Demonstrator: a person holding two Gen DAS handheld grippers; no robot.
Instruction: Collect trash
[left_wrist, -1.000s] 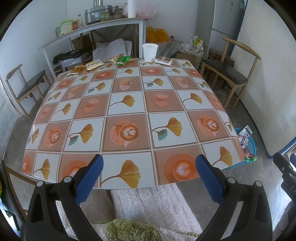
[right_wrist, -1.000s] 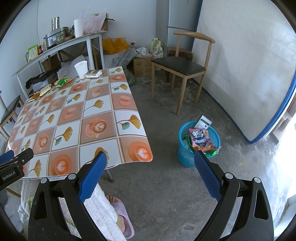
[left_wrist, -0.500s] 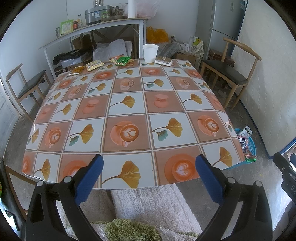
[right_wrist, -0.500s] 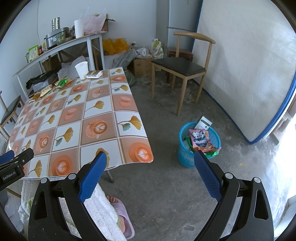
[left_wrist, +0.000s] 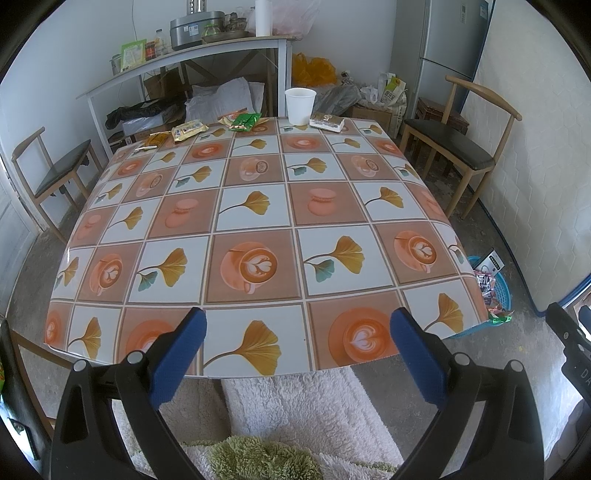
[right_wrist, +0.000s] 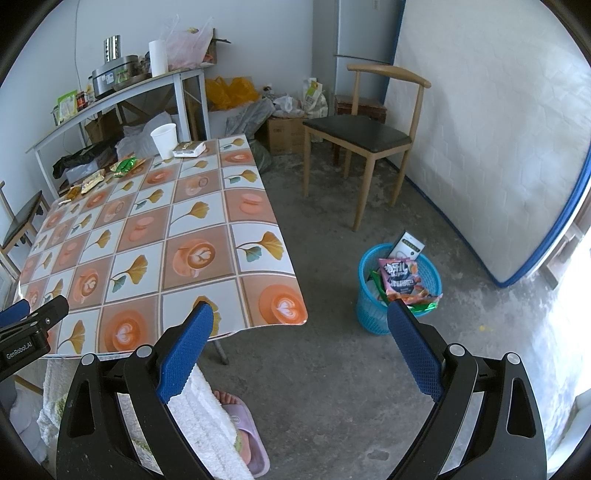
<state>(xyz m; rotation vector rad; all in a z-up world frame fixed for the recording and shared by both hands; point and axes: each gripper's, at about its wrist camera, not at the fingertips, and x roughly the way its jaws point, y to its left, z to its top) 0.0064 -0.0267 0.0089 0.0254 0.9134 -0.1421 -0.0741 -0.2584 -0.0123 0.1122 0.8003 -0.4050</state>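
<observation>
Trash lies along the far edge of the patterned table (left_wrist: 258, 229): a white paper cup (left_wrist: 300, 106), a flat packet (left_wrist: 326, 122) beside it, a green wrapper (left_wrist: 243, 122), a yellow snack bag (left_wrist: 189, 130) and an orange wrapper (left_wrist: 159, 139). A blue basket (right_wrist: 399, 291) on the floor right of the table holds several wrappers and a small box. My left gripper (left_wrist: 295, 354) hangs open over the near table edge, holding nothing. My right gripper (right_wrist: 299, 350) is open over the floor between table corner and basket. The cup (right_wrist: 164, 136) and wrappers (right_wrist: 125, 166) also show in the right wrist view.
Wooden chairs stand right (right_wrist: 369, 136) and left (left_wrist: 59, 173) of the table. A white shelf table (left_wrist: 184, 62) with pots and jars stands behind, bags and boxes beneath. A mattress (right_wrist: 498, 147) leans on the right wall. A person's slippered foot (right_wrist: 243, 439) and a towel are below.
</observation>
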